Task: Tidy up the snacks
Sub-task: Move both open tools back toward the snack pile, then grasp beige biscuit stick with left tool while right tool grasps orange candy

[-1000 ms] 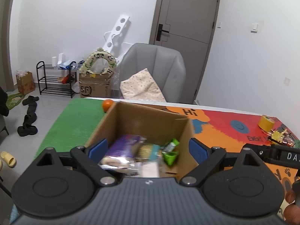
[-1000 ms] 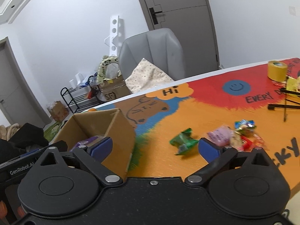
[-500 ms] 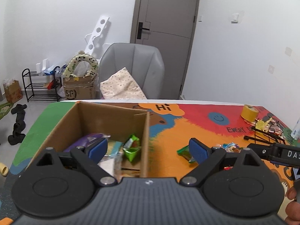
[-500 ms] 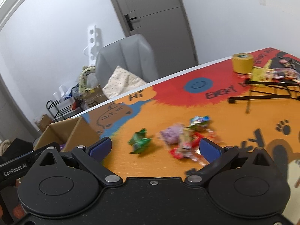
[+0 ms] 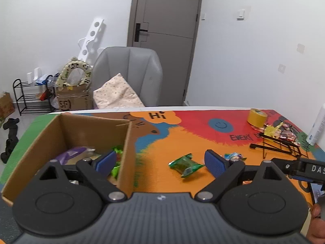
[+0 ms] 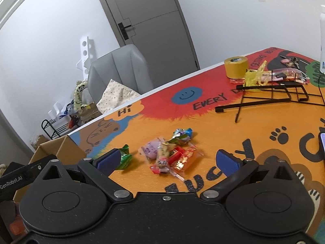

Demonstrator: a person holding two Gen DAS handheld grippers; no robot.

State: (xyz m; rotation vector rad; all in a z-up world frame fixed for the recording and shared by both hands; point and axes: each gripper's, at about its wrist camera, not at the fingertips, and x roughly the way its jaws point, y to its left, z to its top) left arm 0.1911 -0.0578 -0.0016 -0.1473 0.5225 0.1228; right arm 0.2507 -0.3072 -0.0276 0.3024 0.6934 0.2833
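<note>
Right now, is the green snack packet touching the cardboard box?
Apart. The left wrist view shows bare orange mat between the green snack packet and the cardboard box wall.

Cardboard box (image 5: 128, 144): standing open at the table's left edge, holding purple and green packets.
Green packet (image 5: 185, 165): lying alone beside the box.
Snack pile (image 6: 172, 154): lying mid-table, wrappers touching.

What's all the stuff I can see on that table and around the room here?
Cardboard box: one, brown, table's left, snacks inside.
Green packet: one, lying alone on mat.
Snack pile: several, pink, red, blue, mid-table.
Tape roll: one, yellow, far side.
Wire rack: one, black, flat beside tape.
White bottle: one, right edge.
Chair: one, grey, cushion on it.
Door: one, grey.
Shoe rack: one, black.
Left gripper: open, empty.
Right gripper: open, empty.
</note>
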